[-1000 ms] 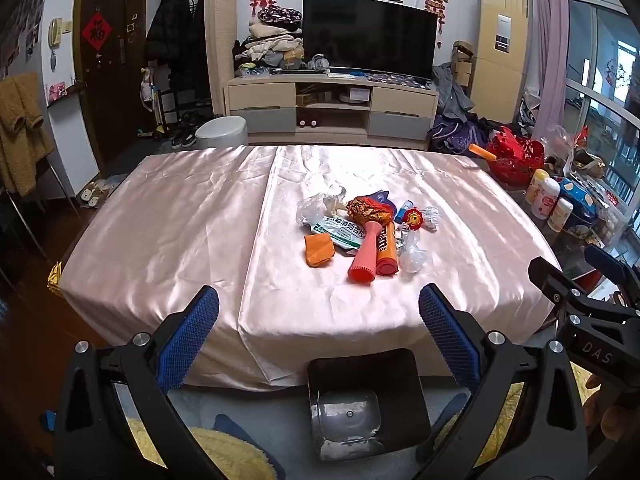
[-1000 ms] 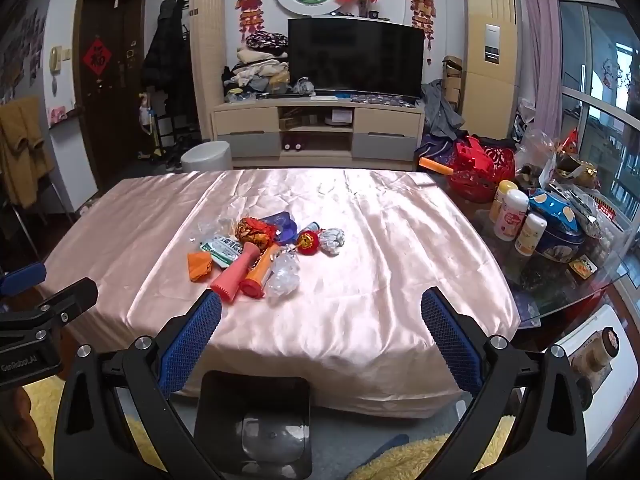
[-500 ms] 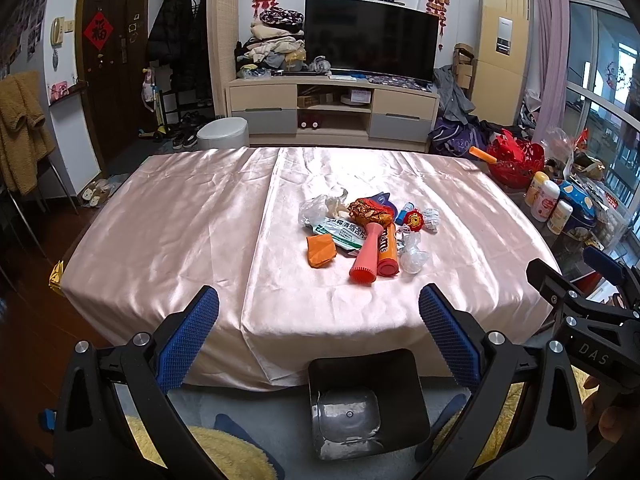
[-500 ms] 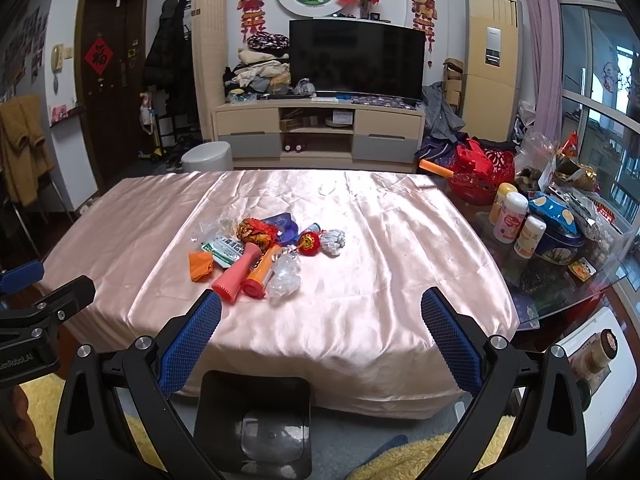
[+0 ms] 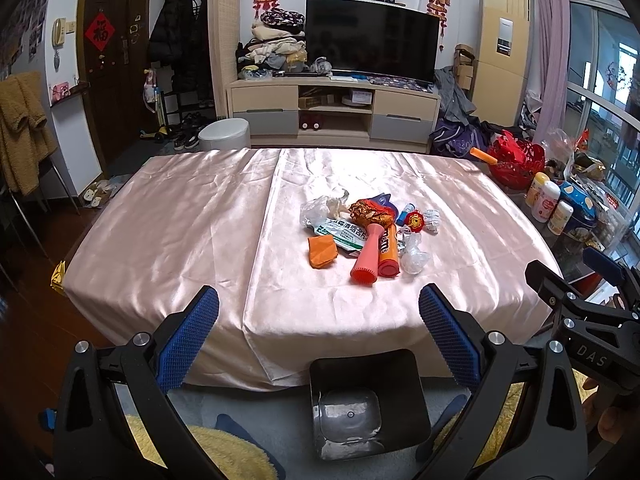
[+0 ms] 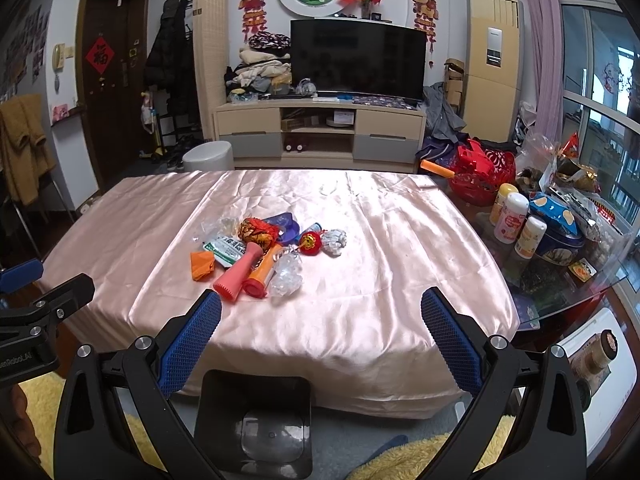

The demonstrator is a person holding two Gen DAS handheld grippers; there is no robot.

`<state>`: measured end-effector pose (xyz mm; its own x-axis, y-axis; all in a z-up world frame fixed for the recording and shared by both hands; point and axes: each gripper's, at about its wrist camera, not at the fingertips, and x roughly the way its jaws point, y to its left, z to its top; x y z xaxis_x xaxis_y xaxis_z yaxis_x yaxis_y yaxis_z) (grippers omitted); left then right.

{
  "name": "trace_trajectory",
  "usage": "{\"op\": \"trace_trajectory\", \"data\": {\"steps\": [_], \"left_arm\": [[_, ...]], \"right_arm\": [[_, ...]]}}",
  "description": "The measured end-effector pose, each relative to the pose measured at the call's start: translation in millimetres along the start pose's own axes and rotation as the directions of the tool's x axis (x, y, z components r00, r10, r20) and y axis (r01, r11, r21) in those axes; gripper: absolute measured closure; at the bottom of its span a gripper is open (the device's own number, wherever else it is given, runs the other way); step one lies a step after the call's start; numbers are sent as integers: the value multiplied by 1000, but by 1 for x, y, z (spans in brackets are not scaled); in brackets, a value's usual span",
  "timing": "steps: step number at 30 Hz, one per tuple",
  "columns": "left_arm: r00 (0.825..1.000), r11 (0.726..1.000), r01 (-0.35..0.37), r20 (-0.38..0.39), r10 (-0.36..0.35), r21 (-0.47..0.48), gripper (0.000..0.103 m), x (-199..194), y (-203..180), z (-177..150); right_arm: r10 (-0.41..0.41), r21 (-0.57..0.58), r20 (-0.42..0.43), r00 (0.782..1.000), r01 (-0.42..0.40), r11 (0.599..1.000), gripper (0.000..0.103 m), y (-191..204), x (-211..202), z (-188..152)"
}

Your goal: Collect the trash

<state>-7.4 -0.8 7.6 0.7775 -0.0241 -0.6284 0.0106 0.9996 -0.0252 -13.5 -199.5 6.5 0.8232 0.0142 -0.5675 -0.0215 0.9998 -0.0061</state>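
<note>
Pink satin cloth (image 5: 192, 220) carries the trash pile (image 5: 360, 236) near its middle; the black bin (image 5: 368, 396) stands below the near edge; left gripper (image 5: 318, 336) and right gripper (image 6: 320, 332) are held spread, empty; nearest pieces should be pinched singly, low against the slippery cloth.

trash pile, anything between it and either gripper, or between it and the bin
Nothing visible. Only bare pink cloth lies between the trash pile and the open left gripper and open right gripper. The empty black bin stands on the floor below the table's near edge, with nothing between it and the pile.
</note>
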Motion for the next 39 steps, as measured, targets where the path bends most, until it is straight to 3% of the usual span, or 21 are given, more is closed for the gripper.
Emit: {"op": "trace_trajectory", "data": {"steps": [28, 34, 39], "left_arm": [[1000, 1000, -2, 2, 2, -1, 8, -5, 2, -1], [1000, 1000, 0, 15, 0, -3, 8, -7, 10, 0], [1000, 1000, -17, 11, 17, -6, 8, 4, 24, 0]], "right_arm": [[4, 0, 13, 1000, -4, 1000, 3, -1, -1, -2], [15, 17, 64, 998, -16, 1000, 3, -13, -3, 2], [-21, 75, 43, 999, 18, 997, 3, -27, 11, 3]]}}
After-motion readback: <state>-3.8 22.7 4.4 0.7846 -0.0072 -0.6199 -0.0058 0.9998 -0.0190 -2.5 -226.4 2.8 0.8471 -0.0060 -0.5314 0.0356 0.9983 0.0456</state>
